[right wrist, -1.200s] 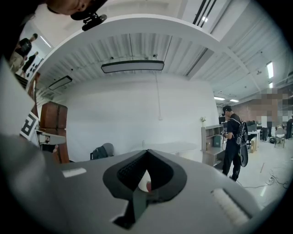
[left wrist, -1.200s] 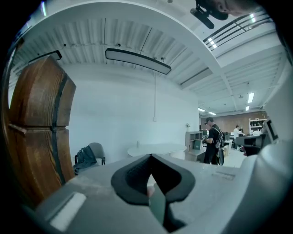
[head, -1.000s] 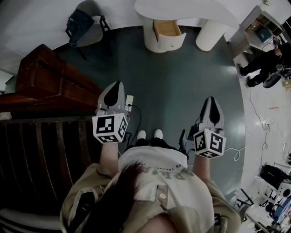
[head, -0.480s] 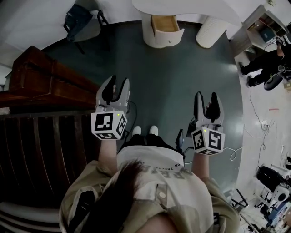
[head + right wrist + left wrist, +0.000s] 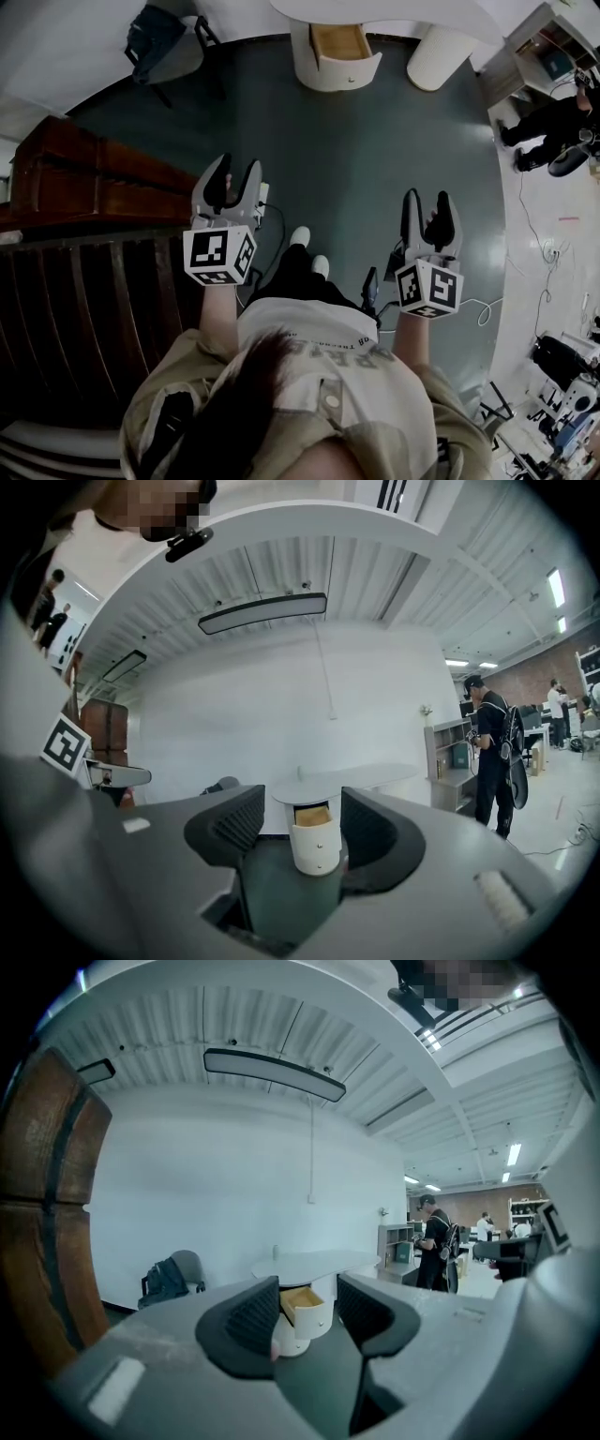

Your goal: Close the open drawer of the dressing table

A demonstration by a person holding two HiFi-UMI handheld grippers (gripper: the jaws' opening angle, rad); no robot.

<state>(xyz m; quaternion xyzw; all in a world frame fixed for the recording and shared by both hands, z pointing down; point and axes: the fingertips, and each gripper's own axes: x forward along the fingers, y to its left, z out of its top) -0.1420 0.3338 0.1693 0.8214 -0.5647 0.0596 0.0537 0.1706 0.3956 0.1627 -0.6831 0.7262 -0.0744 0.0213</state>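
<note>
Pale wood-lined drawer (image 5: 339, 42) stood pulled open in the far white curved counter (image 5: 394, 14), across the dark green floor (image 5: 375, 141). At near left of the floor, the left gripper (image 5: 237, 169) was opening its jaws, nothing between them. Right of it, the right gripper (image 5: 427, 199) stood wide and empty, well apart from the drawer.

A dark green floor (image 5: 375, 141) fills the middle of the room, giving way to pale flooring (image 5: 553, 253) at the right. Behind runs a plain white wall (image 5: 234, 1176) under a ribbed white ceiling (image 5: 141, 1044) with a long light fitting (image 5: 274, 1072). Dark wooden furniture (image 5: 84, 178), perhaps a cabinet, stands at the left. A grey chair (image 5: 183, 61) carrying a dark bag (image 5: 152, 42) sits near the wall, and an open shelf unit (image 5: 539, 52) stands at the right.
</note>
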